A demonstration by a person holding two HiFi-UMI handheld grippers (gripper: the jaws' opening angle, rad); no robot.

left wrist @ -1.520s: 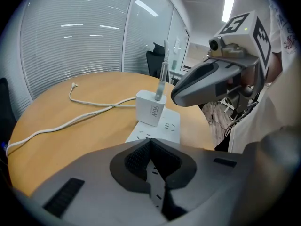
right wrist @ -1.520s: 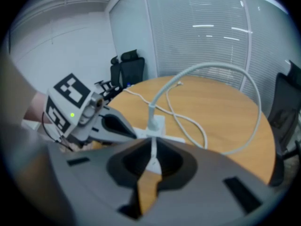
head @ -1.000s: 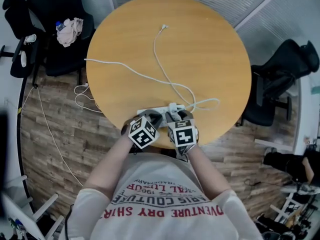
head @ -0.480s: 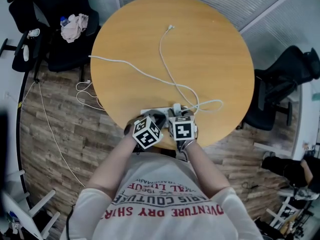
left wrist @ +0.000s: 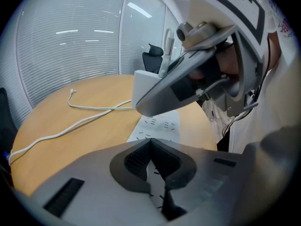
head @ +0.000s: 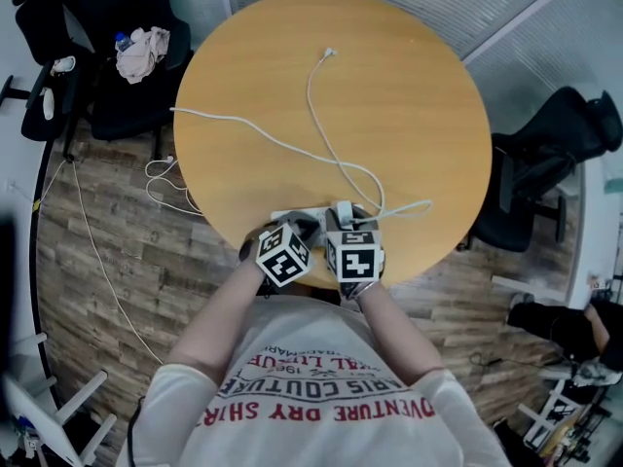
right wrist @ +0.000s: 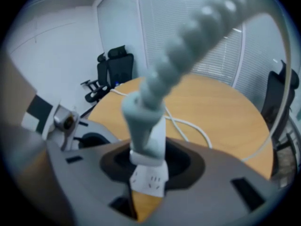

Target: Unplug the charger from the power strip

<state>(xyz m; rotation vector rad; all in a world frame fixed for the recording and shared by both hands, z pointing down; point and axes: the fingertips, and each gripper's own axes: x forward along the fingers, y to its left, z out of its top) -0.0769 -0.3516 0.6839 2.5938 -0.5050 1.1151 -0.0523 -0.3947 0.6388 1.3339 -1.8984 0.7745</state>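
A white power strip (head: 295,218) lies at the near edge of the round wooden table (head: 389,115). A white charger (head: 341,209) stands in it, and its thin cable runs off across the table. My left gripper (head: 304,228) rests on the strip (left wrist: 162,125); in its own view the jaws (left wrist: 151,142) meet at the tips with nothing between them. My right gripper (head: 350,225) is round the charger (right wrist: 146,140). Its jaws are closing, with the pads against the charger's sides. The strip's sockets (right wrist: 150,181) show just under the charger. Whether the prongs are out I cannot tell.
The strip's thicker cord (head: 226,123) crosses the table and drops off its left edge to the wooden floor. Black office chairs stand at the left (head: 117,76) and right (head: 550,159). A bundled cloth (head: 141,52) lies on the left chair. Blinds line the far wall.
My right gripper has edged a little upward at the charger. The left gripper has stayed on the strip. The head view has shifted slightly.
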